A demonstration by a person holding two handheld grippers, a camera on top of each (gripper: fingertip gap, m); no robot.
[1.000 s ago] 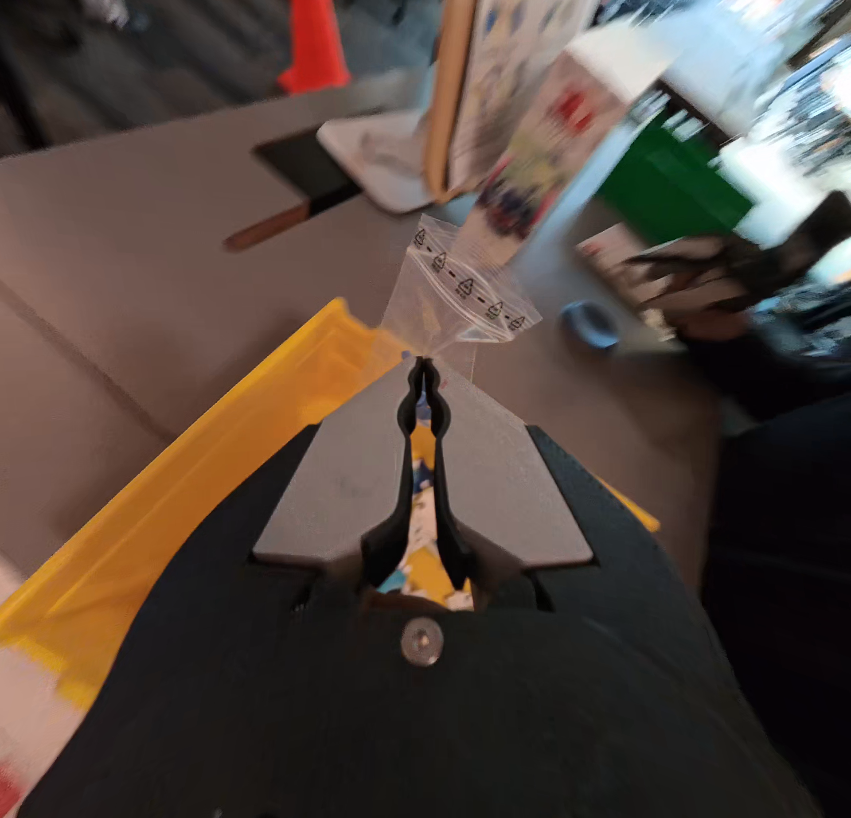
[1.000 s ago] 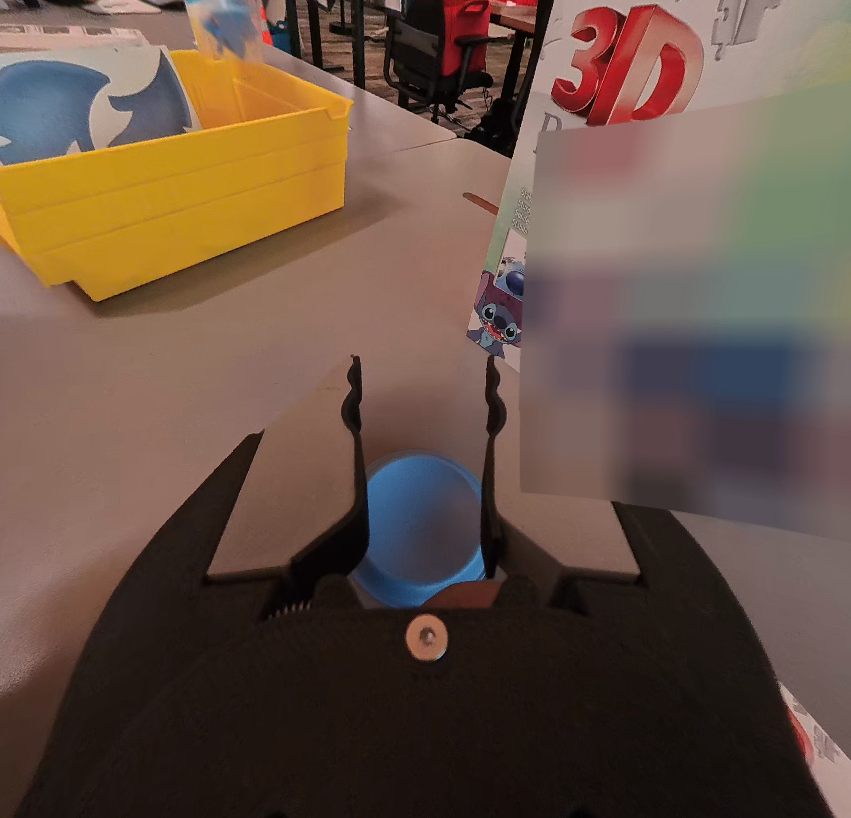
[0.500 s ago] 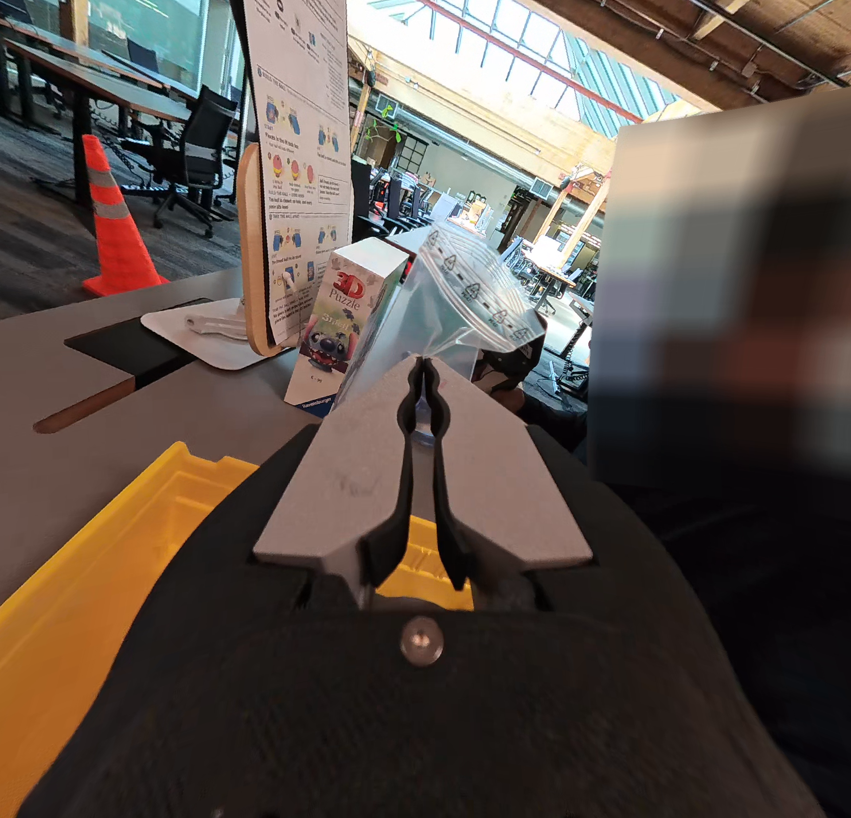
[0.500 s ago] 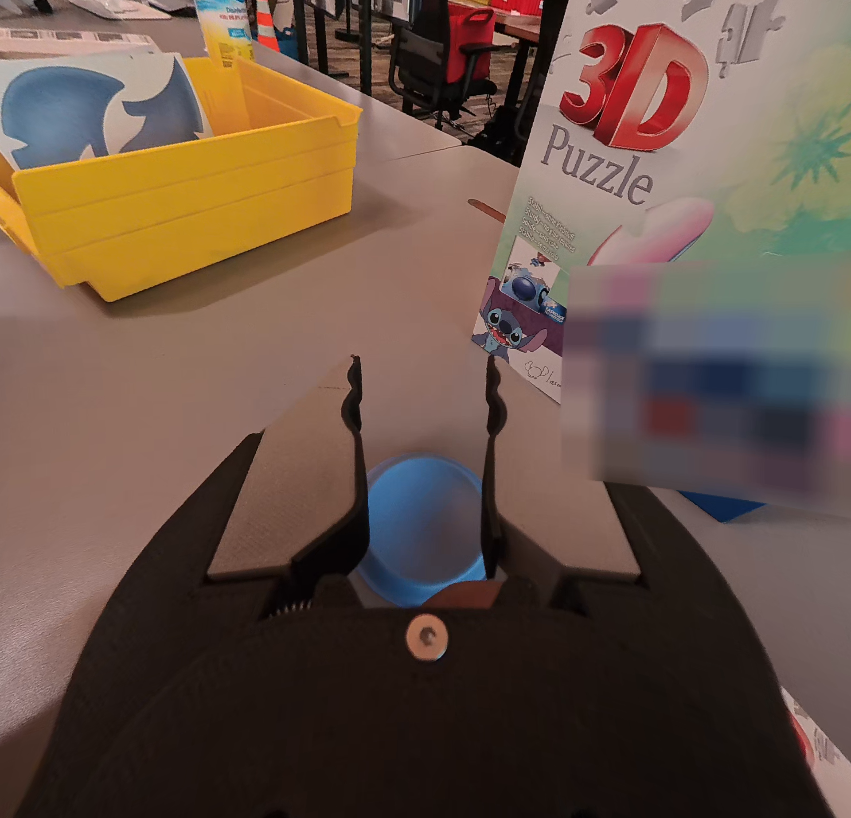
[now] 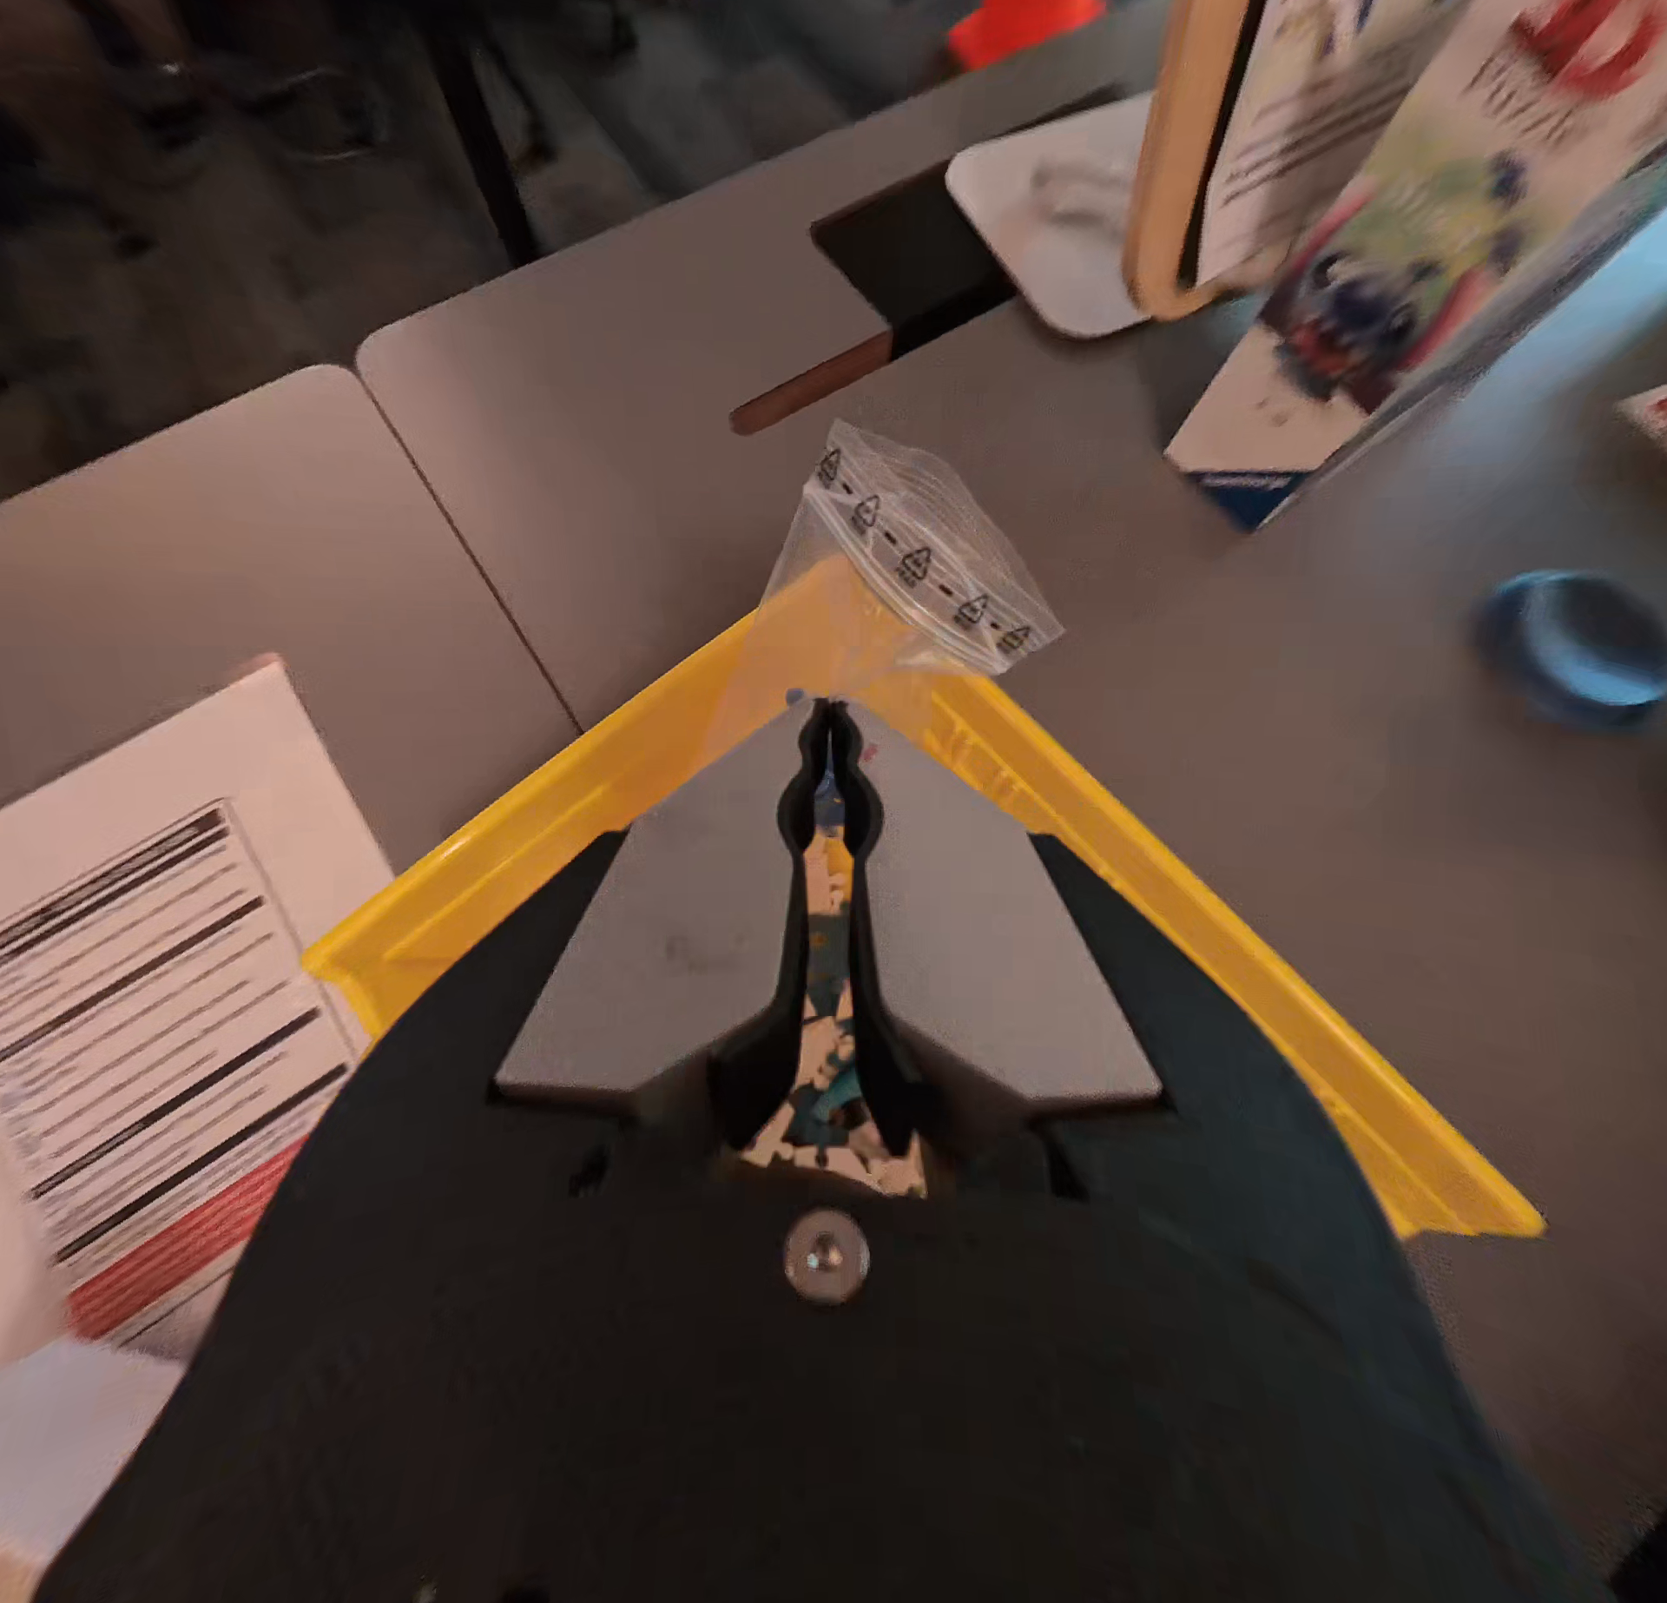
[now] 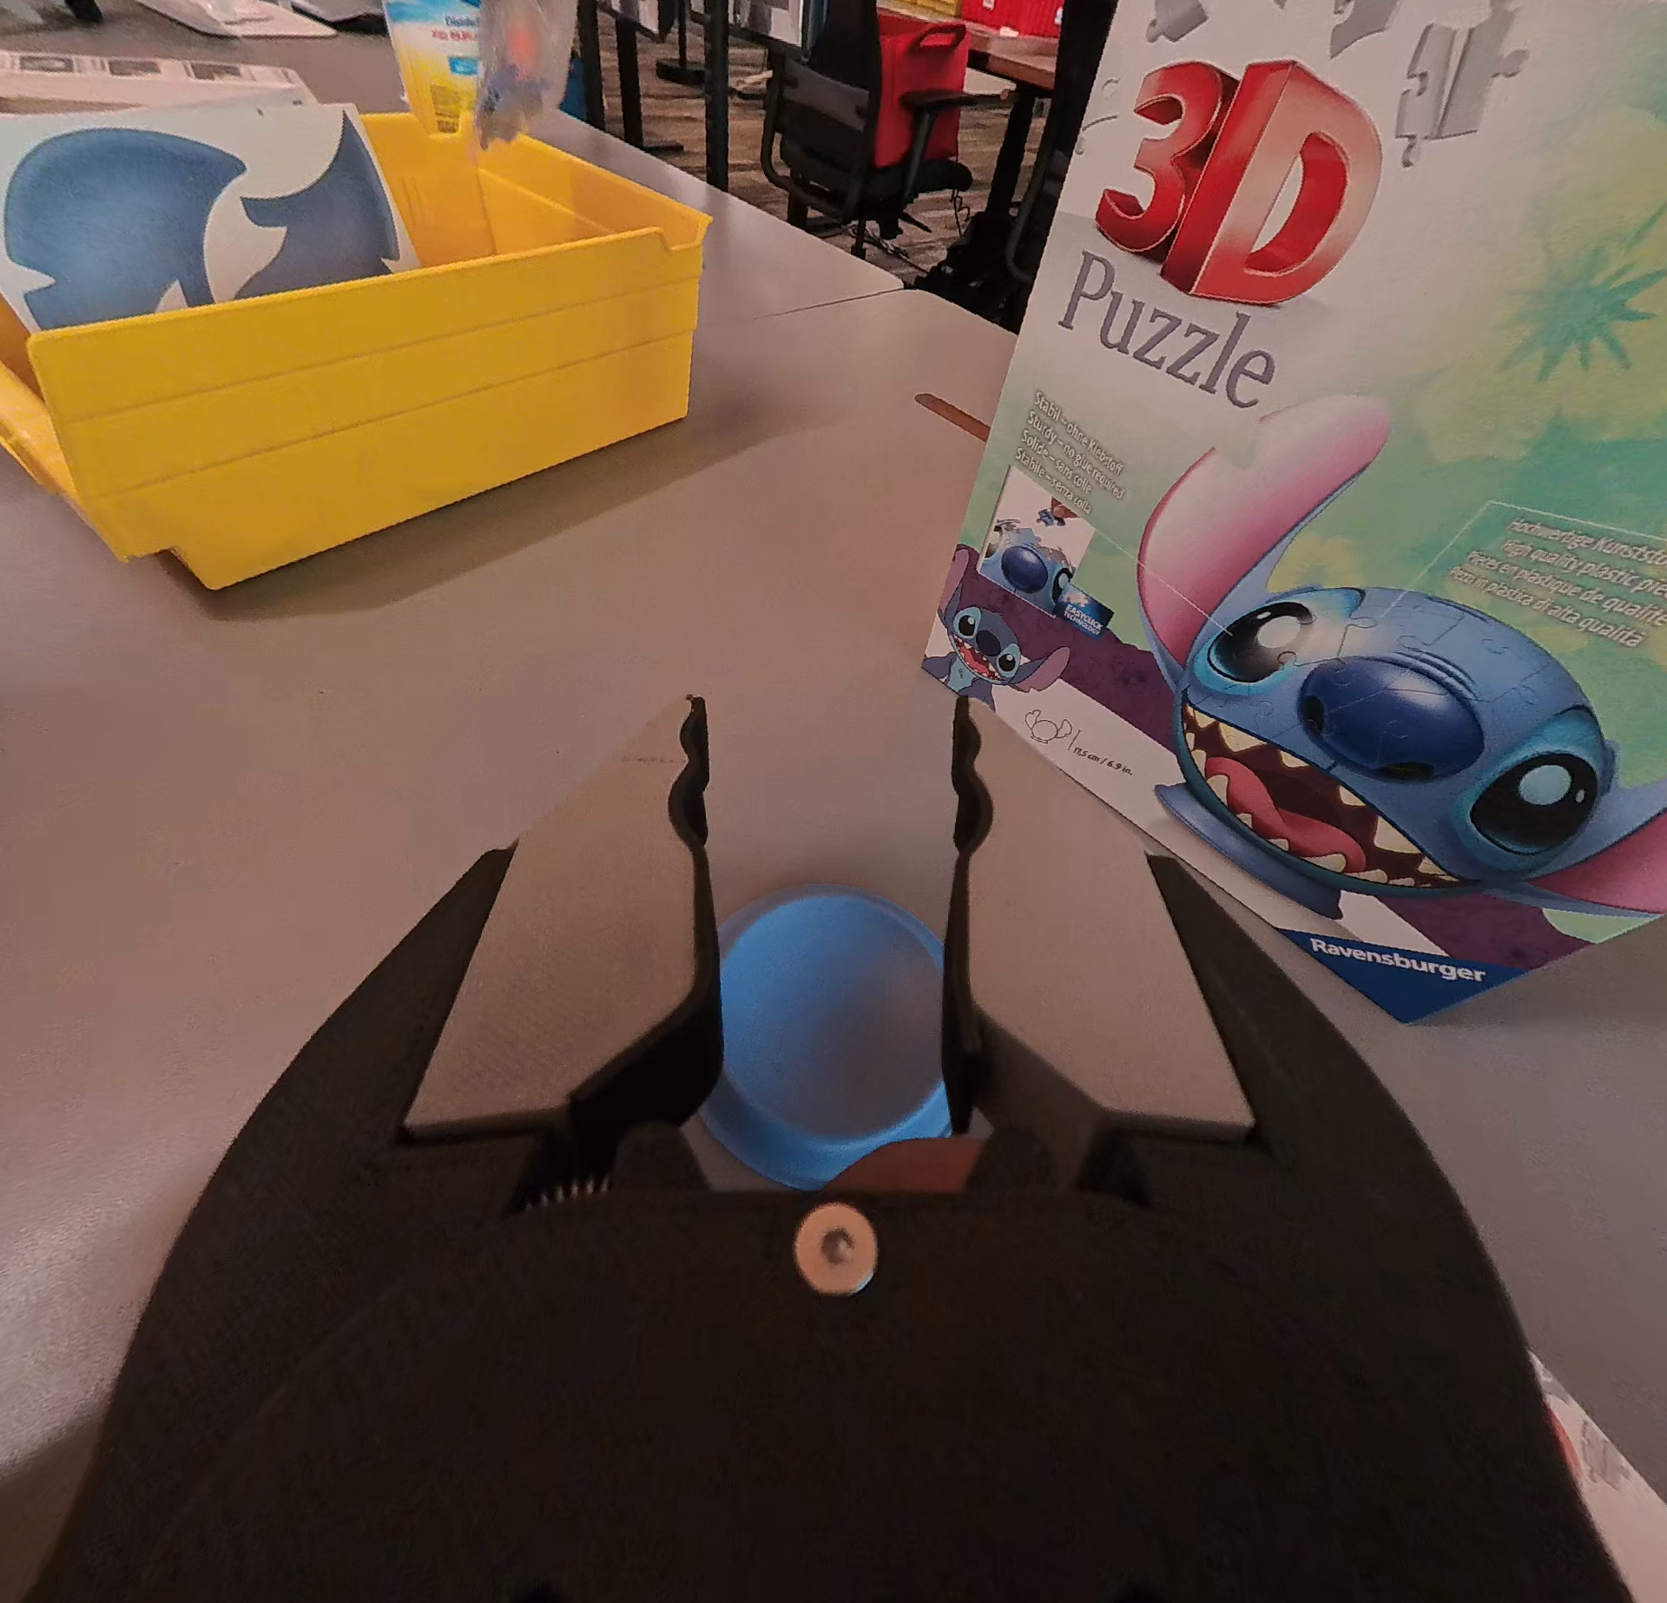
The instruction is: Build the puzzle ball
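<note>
your left gripper (image 5: 830, 703) pinches a clear plastic bag (image 5: 911, 567) above the yellow bin (image 5: 1173, 919); your right gripper (image 6: 830, 712) gapes empty over a blue dish (image 6: 825, 1018), printed puzzle box (image 6: 1353, 477) just right.

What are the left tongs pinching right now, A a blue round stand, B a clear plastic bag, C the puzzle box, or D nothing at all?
B: in the left wrist view the left tongs are closed on a clear plastic bag above the corner of the yellow bin, while the blue round stand lies apart on the table and the puzzle box stands farther off.
</note>
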